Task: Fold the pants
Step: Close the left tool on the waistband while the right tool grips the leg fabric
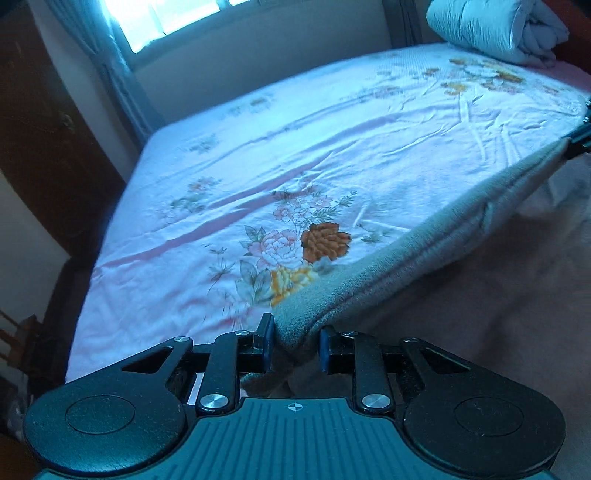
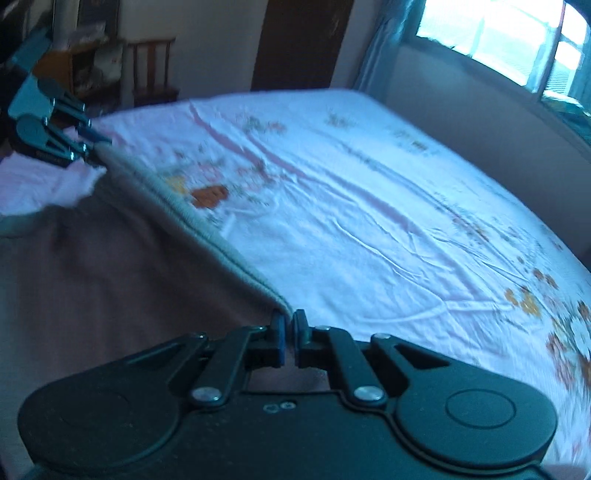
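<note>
The pants (image 1: pixel 480 302) are brownish-grey with a ribbed grey waistband (image 1: pixel 399 254). They hang stretched between both grippers above the bed. My left gripper (image 1: pixel 295 347) is shut on one end of the waistband. My right gripper (image 2: pixel 288 336) is shut on the other end of the waistband (image 2: pixel 221 247). The right gripper shows at the right edge of the left wrist view (image 1: pixel 580 140). The left gripper shows at the upper left of the right wrist view (image 2: pixel 88 147). The pants legs (image 2: pixel 110 277) hang below, out of sight.
The bed (image 1: pixel 258 162) has a pale floral sheet (image 2: pixel 369 206). A rolled pale quilt (image 1: pixel 495 26) lies at its far corner. A window with curtain (image 1: pixel 110 55) and a dark wooden cabinet (image 1: pixel 44 122) stand beyond. A wooden chair (image 2: pixel 151 70) stands past the bed.
</note>
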`<act>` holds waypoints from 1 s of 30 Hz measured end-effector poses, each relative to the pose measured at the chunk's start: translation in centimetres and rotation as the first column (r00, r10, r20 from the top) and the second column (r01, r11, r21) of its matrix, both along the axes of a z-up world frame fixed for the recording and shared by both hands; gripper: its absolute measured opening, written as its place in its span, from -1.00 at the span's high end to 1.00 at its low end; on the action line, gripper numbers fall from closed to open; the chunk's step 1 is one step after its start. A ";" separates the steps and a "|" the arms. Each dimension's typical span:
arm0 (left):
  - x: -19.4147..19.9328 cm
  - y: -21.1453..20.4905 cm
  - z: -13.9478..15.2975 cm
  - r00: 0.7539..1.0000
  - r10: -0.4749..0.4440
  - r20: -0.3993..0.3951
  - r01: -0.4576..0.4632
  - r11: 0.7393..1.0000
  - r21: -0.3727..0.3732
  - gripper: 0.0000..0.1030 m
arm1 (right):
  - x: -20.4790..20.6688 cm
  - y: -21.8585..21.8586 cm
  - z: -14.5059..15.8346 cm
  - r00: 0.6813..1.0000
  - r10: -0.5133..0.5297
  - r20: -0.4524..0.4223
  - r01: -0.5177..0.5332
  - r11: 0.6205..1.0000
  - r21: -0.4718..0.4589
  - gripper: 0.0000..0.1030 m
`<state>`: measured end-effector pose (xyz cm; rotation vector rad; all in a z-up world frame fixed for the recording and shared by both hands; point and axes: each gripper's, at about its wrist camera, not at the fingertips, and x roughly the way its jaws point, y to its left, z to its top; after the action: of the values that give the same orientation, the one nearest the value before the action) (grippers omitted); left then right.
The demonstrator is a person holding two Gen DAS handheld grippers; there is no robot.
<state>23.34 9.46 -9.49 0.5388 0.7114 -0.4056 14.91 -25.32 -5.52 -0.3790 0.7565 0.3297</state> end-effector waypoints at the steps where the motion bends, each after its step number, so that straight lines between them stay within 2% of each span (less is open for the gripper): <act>1: -1.2 0.3 0.2 1.000 0.005 0.010 -0.005 1.000 -0.010 0.53 | -1.3 0.2 0.3 1.000 -0.005 0.018 0.005 1.000 0.007 1.00; 6: -6.9 2.2 0.5 0.999 0.023 0.030 -0.023 0.999 -0.024 0.53 | -7.7 1.6 1.2 0.997 -0.030 0.075 0.026 0.998 0.054 1.00; 10: -10.2 3.6 -0.6 0.999 0.043 0.003 -0.043 0.999 -0.021 0.53 | -12.1 3.1 0.8 0.995 -0.019 0.100 0.013 0.998 0.062 1.00; 17: -14.2 4.6 -3.2 0.997 0.063 -0.043 -0.064 0.998 -0.009 0.53 | -17.0 4.8 -2.1 0.999 -0.045 0.030 0.042 0.993 0.111 1.00; 19: -15.1 4.4 -4.1 0.997 0.057 -0.043 -0.056 0.998 0.023 0.53 | -18.3 5.3 -3.0 0.999 -0.048 0.007 0.047 0.993 0.107 1.00; 23: -15.9 4.0 -5.0 0.995 0.085 -0.048 -0.083 0.996 0.034 0.52 | -19.2 5.8 -5.2 0.997 -0.063 -0.041 0.066 0.994 0.090 1.00; 25: -16.0 4.1 -5.1 0.992 0.107 -0.063 -0.106 0.994 0.030 0.34 | -19.3 6.0 -6.2 0.995 -0.069 -0.077 0.076 0.993 0.086 1.00; 27: -16.2 4.8 -4.8 0.985 0.145 -0.092 -0.148 0.989 -0.025 -0.14 | -19.3 6.1 -6.5 0.993 -0.072 -0.090 0.080 0.993 0.087 0.90; 29: -16.3 6.0 -4.3 0.971 0.198 -0.134 -0.214 0.970 -0.119 -0.27 | -19.2 5.7 -6.2 0.991 -0.094 -0.095 0.105 0.987 0.124 0.88; 30: -16.3 6.6 -4.0 0.961 0.226 -0.163 -0.253 0.952 -0.171 -0.29 | -19.1 5.3 -5.9 0.989 -0.108 -0.104 0.123 0.981 0.153 0.82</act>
<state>7.01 16.05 -13.45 0.2392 0.8541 -0.2815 -4.18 -20.04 -11.37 -0.1686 0.8359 0.2974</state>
